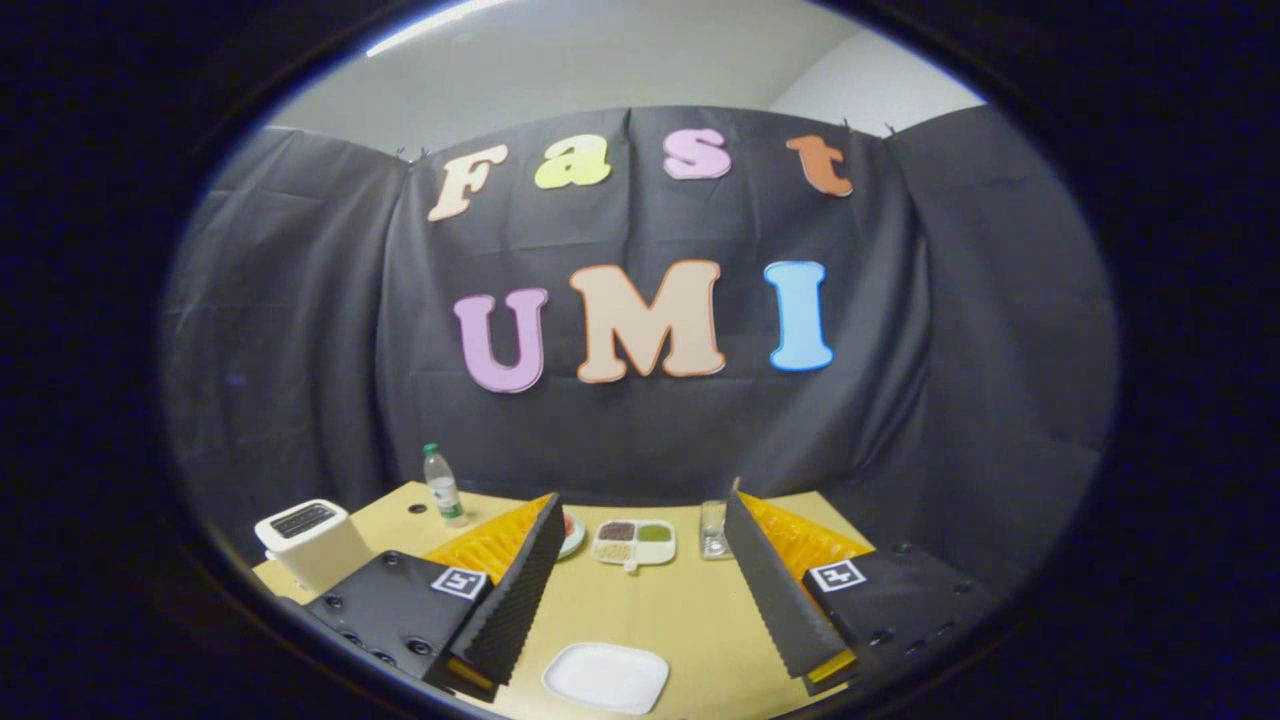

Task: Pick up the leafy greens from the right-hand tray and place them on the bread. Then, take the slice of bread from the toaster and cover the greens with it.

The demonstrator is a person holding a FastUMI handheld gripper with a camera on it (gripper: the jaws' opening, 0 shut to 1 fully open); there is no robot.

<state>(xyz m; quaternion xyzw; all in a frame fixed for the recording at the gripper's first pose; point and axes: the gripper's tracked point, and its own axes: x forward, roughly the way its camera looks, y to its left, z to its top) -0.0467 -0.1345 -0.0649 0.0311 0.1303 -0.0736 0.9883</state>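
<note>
Gripper (640,575): fingers spread wide, holding nothing, above the wooden table (640,610).
White plate (606,677): between the fingers, close in.
Divided tray (634,542): beyond the fingertips, four compartments; green filling in its far right one.
Toaster (312,542): left of the left finger, slot up.
Water bottle (442,486): upright behind the toaster.

Black pleated cloth (300,330) hung as the booth's wall, draped across the back and both sides. Above it showed a pale grey ceiling (600,60) with a bright strip light (440,25). Below lay the light yellow wooden tabletop (640,610), lit evenly.
</note>
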